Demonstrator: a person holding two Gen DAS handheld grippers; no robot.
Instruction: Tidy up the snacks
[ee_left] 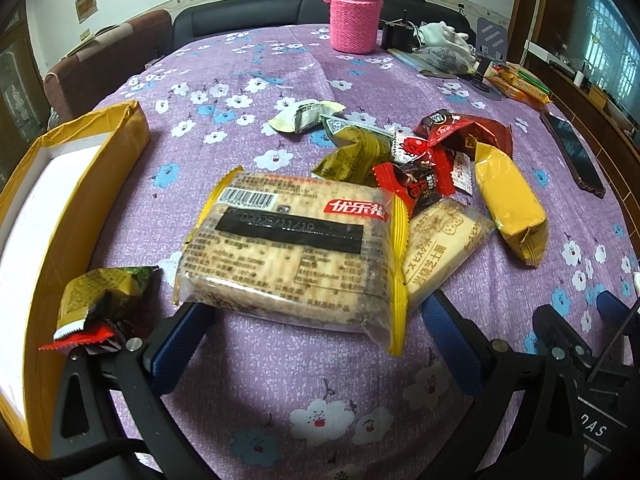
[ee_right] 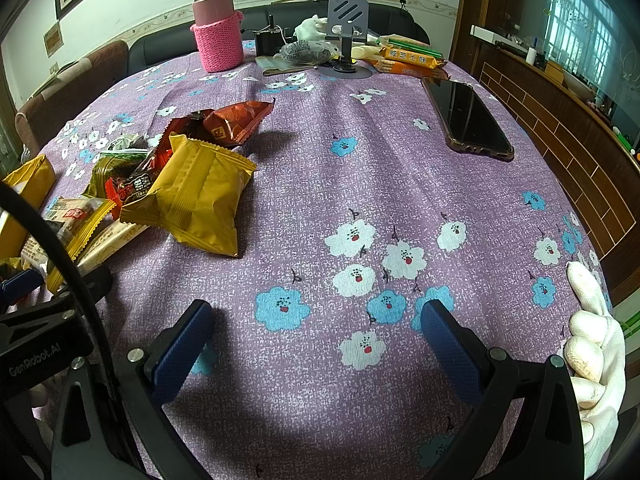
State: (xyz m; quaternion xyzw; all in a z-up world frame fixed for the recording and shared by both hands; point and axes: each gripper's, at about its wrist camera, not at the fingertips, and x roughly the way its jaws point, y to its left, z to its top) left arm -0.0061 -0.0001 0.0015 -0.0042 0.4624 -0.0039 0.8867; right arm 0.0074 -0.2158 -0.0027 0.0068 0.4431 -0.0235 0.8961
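Note:
A pile of snack packets lies on the purple flowered tablecloth [ee_left: 240, 136]. A large clear cracker packet [ee_left: 292, 248] with yellow ends lies just past my left gripper [ee_left: 316, 316], whose open blue fingers stand either side of its near edge. Behind it lie a cheese biscuit packet [ee_left: 444, 248], a yellow packet [ee_left: 512, 208], red packets [ee_left: 460, 136] and green-gold packets [ee_left: 356, 152]. A yellow cardboard box [ee_left: 52, 208] stands open at the left, with small packets [ee_left: 104, 304] beside it. My right gripper [ee_right: 316, 320] is open and empty over bare cloth, right of the yellow packet [ee_right: 196, 196].
A pink flask [ee_right: 218, 28] in a knitted sleeve stands at the table's far side, with a phone stand [ee_right: 346, 28], more snack packets [ee_right: 412, 58] and clutter. A black phone [ee_right: 466, 118] lies at the right. A gloved hand [ee_right: 592, 344] shows at the right edge.

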